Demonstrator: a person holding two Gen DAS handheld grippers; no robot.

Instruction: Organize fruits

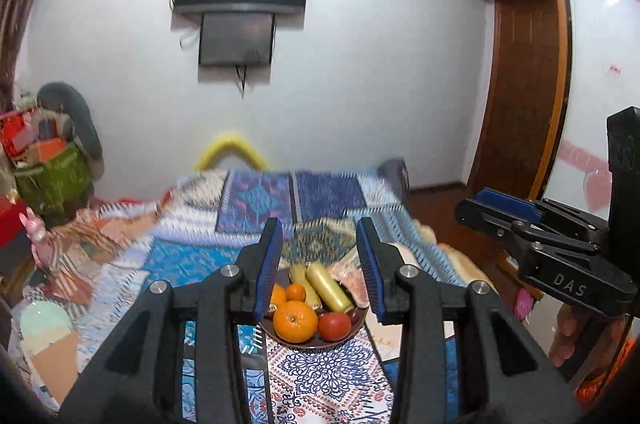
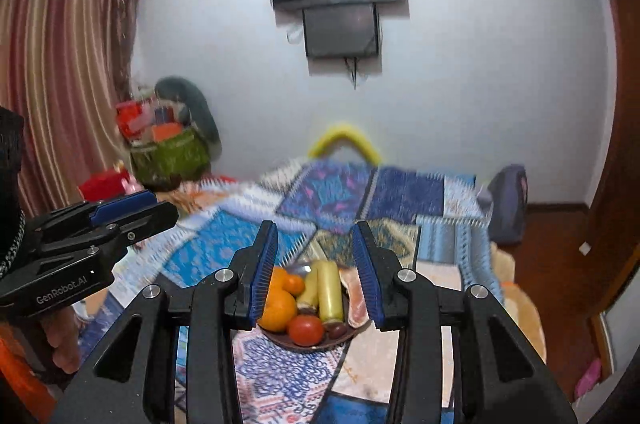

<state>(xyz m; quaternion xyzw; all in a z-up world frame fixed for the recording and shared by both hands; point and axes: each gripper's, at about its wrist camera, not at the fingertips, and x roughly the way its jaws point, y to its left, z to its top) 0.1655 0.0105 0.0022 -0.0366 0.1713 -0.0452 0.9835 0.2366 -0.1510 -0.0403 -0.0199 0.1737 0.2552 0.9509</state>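
We hold the left gripper [image 1: 318, 264] and right gripper [image 2: 314, 264] empty, fingers spread apart, both aimed at the brown fruit bowl [image 1: 320, 343] on the patchwork quilt [image 1: 224, 256]. At the bowl's 6 o'clock sits a large orange [image 1: 295, 321], firm and light; we would pinch its middle. The tomato [image 1: 335, 326] beside it looks soft, so grip gently.

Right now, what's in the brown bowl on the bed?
The brown bowl holds a large orange, a smaller orange, a tomato, two yellow bananas and a dark fruit. Anything beneath them is covered.
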